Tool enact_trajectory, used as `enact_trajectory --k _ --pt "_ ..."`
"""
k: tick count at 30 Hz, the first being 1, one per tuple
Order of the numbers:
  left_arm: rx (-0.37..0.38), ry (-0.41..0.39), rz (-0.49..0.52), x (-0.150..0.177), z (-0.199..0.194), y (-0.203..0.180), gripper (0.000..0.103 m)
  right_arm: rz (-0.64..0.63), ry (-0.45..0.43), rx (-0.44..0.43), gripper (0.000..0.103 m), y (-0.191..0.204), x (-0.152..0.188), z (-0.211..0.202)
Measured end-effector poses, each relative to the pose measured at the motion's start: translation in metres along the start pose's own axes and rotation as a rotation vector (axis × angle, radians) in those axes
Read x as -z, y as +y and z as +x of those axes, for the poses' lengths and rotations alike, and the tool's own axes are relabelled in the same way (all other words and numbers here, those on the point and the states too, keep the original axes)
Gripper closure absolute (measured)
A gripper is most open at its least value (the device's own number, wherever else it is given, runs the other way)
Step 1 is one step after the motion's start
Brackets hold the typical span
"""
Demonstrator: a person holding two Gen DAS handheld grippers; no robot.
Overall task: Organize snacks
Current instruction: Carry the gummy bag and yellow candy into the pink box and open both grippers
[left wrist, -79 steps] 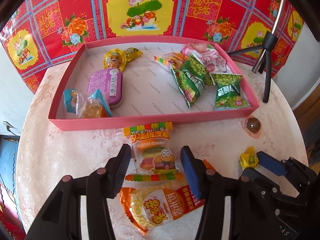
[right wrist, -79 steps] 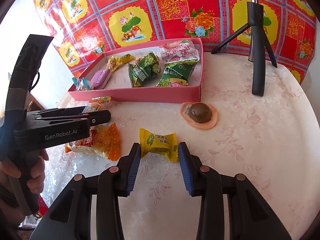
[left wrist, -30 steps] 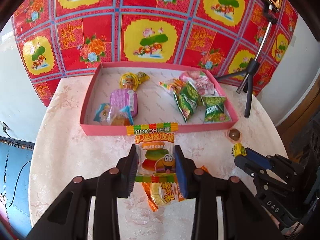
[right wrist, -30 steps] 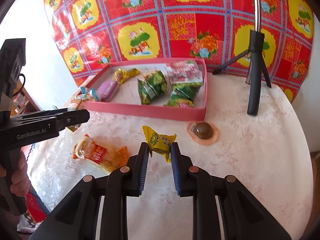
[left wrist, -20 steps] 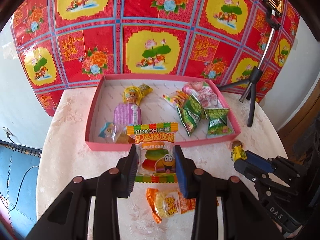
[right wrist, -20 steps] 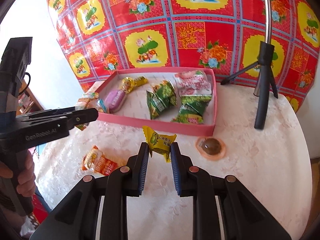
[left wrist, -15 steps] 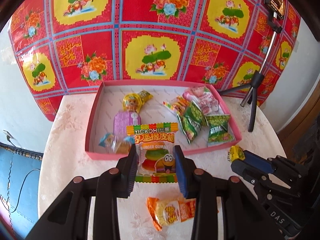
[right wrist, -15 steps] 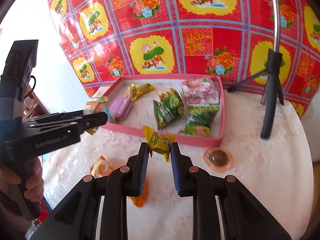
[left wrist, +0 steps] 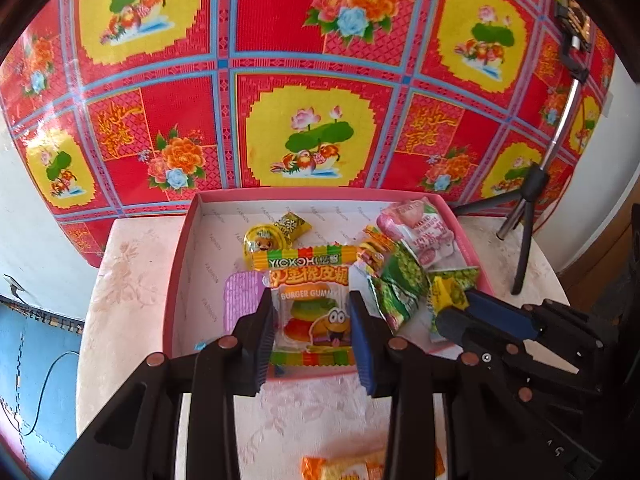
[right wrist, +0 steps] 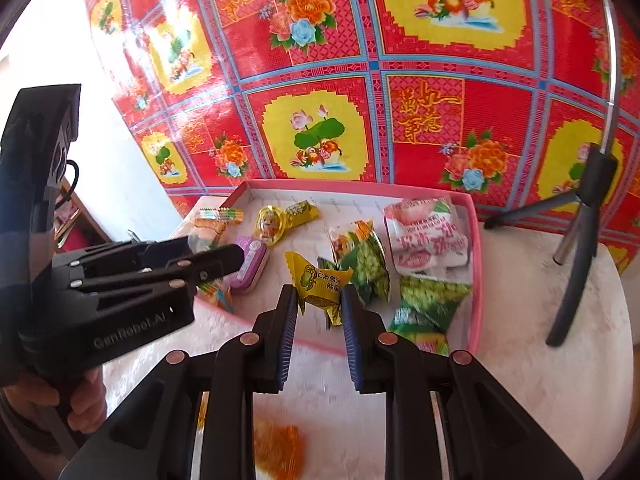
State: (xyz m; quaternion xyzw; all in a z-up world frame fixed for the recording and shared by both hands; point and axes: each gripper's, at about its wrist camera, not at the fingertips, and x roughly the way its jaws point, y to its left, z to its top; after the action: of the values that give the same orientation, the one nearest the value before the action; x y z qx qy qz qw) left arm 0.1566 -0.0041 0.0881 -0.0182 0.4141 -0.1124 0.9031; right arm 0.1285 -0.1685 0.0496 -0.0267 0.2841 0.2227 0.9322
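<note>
Where the left wrist view is blocked, purple tin (right wrist: pixel 250 260) beside gummy packet (right wrist: pixel 212 232).

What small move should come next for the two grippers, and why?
Probably lower both over the pink box and let go. The left gripper holds the burger gummy packet and the right gripper holds the yellow candy, both above the box.

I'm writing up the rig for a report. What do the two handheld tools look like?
Both are black plastic tools with copper-coloured rivets and ribbed blue pads. The left tool carries white "GenRobot.AI" lettering on its side. The right tool has the same build. No sleeve shows.
</note>
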Motion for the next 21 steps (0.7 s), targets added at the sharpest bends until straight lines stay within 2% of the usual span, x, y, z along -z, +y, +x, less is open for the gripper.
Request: enact_trajectory --k 21 --pt "-0.037 0.044 -0.037 -0.034 0.066 0.022 0.067 0.064 0.009 0.018 0.08 -0.021 -0.04 0.066"
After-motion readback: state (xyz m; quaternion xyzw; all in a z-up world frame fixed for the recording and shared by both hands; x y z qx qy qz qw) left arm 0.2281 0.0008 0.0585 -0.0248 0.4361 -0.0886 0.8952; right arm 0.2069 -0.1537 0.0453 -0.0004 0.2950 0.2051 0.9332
